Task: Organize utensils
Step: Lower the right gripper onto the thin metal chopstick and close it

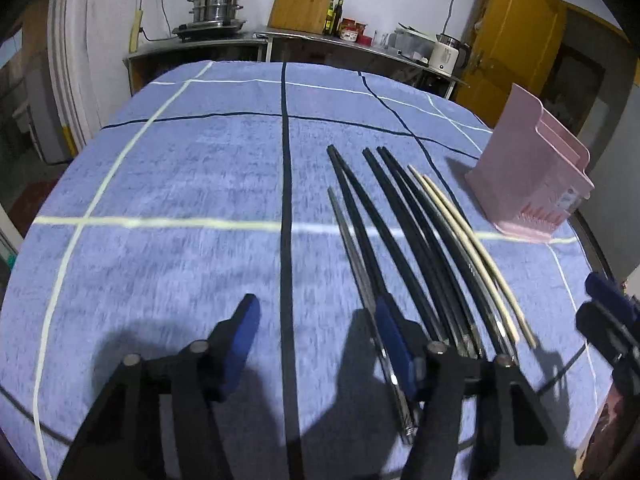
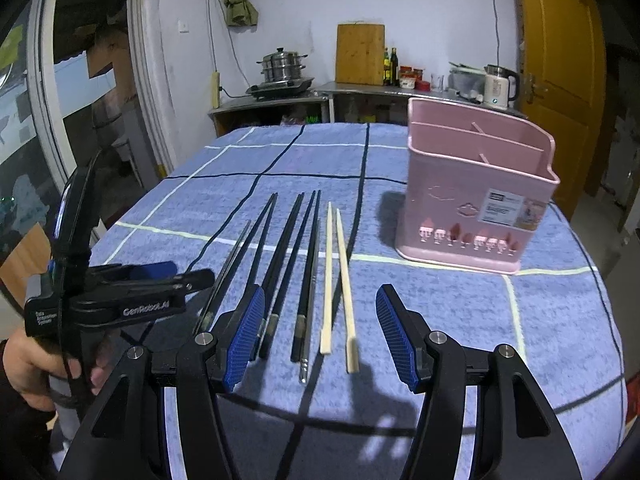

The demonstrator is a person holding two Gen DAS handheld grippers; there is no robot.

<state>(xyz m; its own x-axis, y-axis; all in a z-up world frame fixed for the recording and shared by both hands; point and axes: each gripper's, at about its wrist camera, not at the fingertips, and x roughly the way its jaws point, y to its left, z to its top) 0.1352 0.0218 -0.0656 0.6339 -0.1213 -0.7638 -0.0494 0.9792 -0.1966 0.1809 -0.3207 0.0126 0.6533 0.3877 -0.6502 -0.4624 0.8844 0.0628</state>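
Note:
Several chopsticks lie side by side on the blue checked cloth: black ones (image 2: 288,248), a thin metal one (image 2: 228,264) and two pale wooden ones (image 2: 340,272). A pink divided utensil holder (image 2: 472,200) stands upright to their right. My right gripper (image 2: 320,336) is open and hovers over the near ends of the black and wooden chopsticks, which lie between its fingers untouched. My left gripper (image 1: 320,336) is open over bare cloth, its right finger (image 1: 394,344) above the metal chopstick (image 1: 360,272). In the left wrist view the holder (image 1: 532,172) is at the far right.
The table's (image 1: 160,168) round edge falls away on the left and near sides. A steel counter (image 2: 280,100) with a pot, a cutting board, bottles and a kettle stands behind it. A yellow door (image 2: 560,60) is at the right. A person's hand (image 2: 24,364) holds the left gripper.

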